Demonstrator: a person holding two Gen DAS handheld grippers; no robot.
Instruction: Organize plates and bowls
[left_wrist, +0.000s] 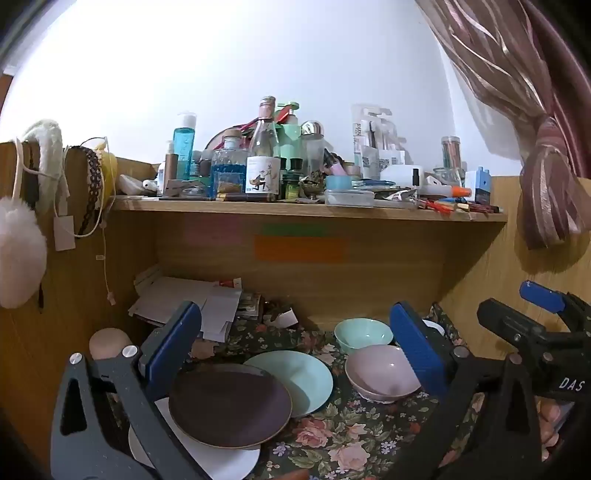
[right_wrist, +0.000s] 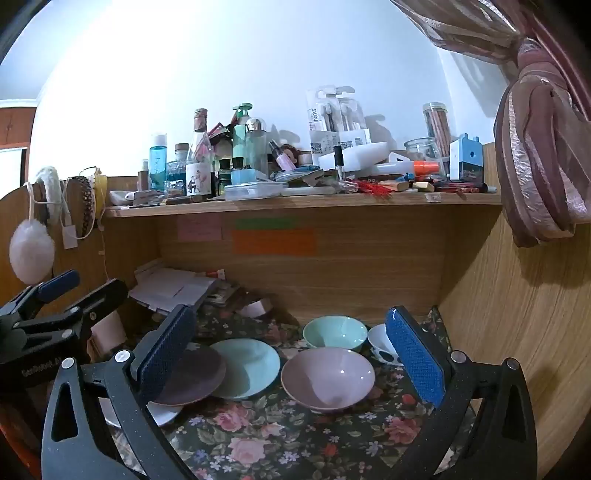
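Nothing looks sorted yet. On the floral cloth (right_wrist: 258, 443) the dark plate (right_wrist: 192, 376) overlaps the mint plate (right_wrist: 247, 367) at its 3 o'clock and covers most of a white plate (left_wrist: 221, 461) at its 6 o'clock. The pink bowl (right_wrist: 328, 378), mint bowl (right_wrist: 334, 332) and white bowl (right_wrist: 380, 343) stand separately, unstacked.

The left gripper (left_wrist: 295, 350) and right gripper (right_wrist: 291, 354) both hover short of the dishes, fingers spread wide with nothing between them.

All stacking appears left to do. The white bowl is half hidden behind a blue pad at 3 o'clock, and the white plate is cut off by the left gripper's frame.
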